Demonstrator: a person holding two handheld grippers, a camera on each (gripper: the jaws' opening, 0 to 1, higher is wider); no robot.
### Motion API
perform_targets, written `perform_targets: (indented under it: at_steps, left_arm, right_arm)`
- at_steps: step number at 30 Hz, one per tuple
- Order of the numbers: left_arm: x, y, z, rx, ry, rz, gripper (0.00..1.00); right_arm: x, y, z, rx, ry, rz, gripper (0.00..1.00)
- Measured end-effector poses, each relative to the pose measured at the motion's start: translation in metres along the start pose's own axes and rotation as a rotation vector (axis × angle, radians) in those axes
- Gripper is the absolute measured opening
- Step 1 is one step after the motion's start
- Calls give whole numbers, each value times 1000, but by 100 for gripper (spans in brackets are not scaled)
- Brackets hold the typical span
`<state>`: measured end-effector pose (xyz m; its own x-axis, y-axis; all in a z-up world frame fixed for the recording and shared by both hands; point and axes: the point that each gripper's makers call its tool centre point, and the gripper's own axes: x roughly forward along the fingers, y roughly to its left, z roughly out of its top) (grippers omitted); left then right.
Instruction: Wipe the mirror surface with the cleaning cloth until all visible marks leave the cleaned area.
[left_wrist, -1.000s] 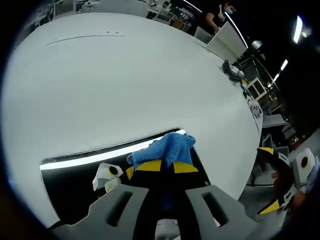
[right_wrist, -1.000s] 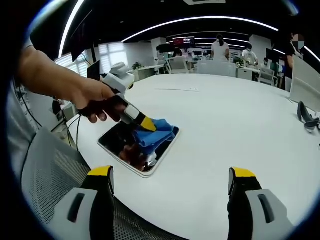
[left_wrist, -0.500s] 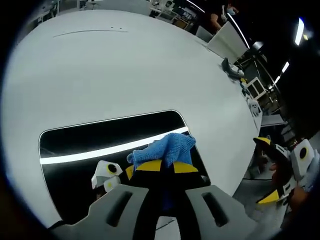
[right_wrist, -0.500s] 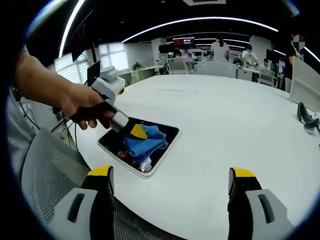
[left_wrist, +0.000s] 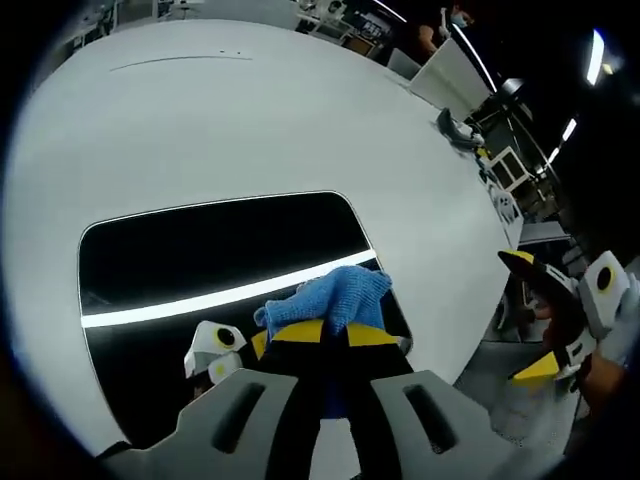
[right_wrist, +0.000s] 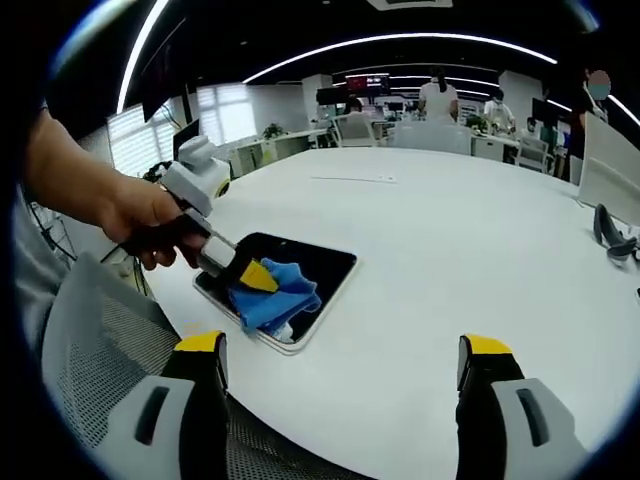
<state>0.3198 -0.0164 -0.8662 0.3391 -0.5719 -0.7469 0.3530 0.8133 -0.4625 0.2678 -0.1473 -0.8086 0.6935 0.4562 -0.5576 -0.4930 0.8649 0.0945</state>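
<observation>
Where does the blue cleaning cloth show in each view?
Left gripper view: blue cloth low centre, just beyond this gripper's yellow-tipped jaws, lying on the mirror.
Right gripper view: cloth left of centre, at the mirror's near end.
Shared landmark: the dark mirror on the white table.

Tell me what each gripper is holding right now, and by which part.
The left gripper pinches the blue cloth by its bunched near edge, on the mirror. The right gripper is open, holding nothing.

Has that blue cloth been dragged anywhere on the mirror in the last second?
Yes. In the right gripper view the blue cloth, held in the left tongs, has slid along the mirror from its far end toward the end by the person's hand.
</observation>
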Motion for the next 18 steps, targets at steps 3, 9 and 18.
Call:
perform_targets:
  at_steps: [3, 9, 18]
  left_arm:
    - [-4, -1, -6, -22, 2, -7, 4]
    - [-8, -3, -15, -23, 2, 2, 4]
    - [-14, -5, -28, -4, 8, 16, 4]
  right_arm:
    - [0, 1, 0, -2, 0, 2, 95]
    - [0, 0, -1, -4, 4, 2, 95]
    - [0, 0, 0, -2, 3, 2, 94]
